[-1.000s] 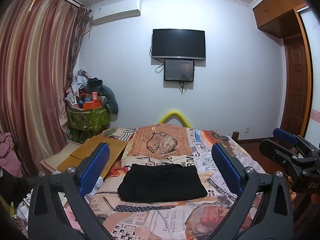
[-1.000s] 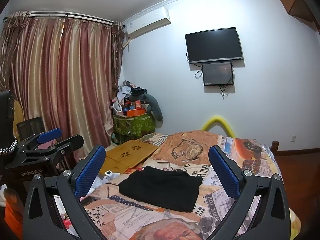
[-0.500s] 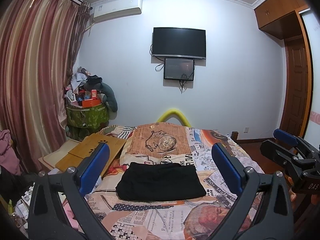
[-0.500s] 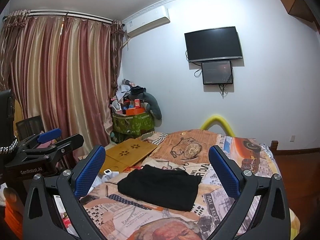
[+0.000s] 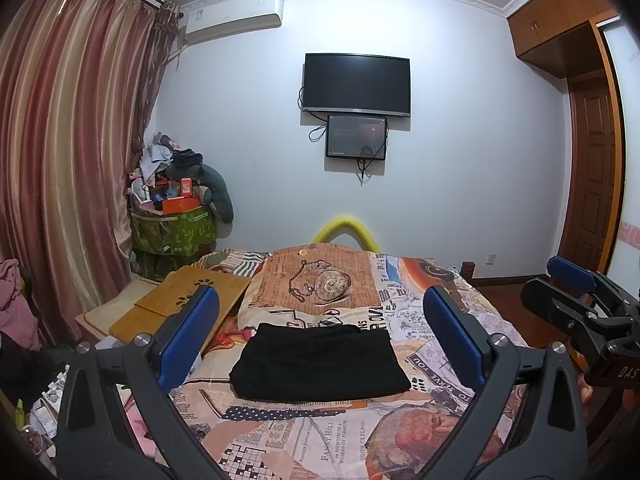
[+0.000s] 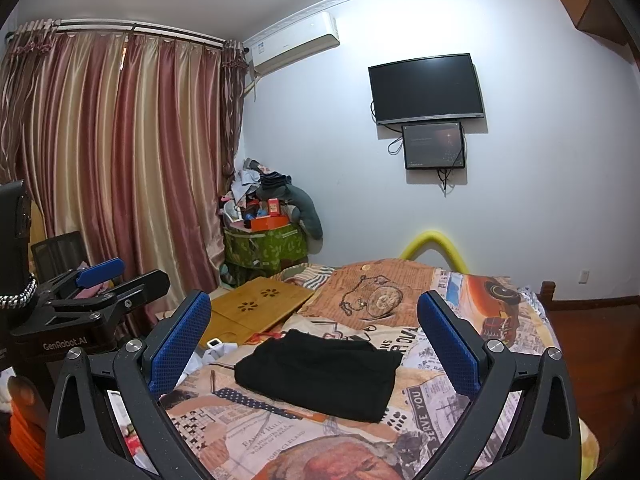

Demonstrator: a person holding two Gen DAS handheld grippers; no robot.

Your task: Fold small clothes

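Observation:
A black garment lies folded into a flat rectangle on the patterned bedspread; it also shows in the right wrist view. My left gripper is open and empty, held above and short of the garment. My right gripper is open and empty too, held back from the garment. Each gripper shows at the edge of the other's view: the right gripper at the right, the left gripper at the left.
A wooden lap desk lies at the bed's left side. A green storage box piled with clutter stands by the curtain. A TV hangs on the far wall. A wooden door is at right.
Both grippers have drifted slightly, so the garment sits a little lower and nearer in the views. The garment has not moved and both grippers stay open.

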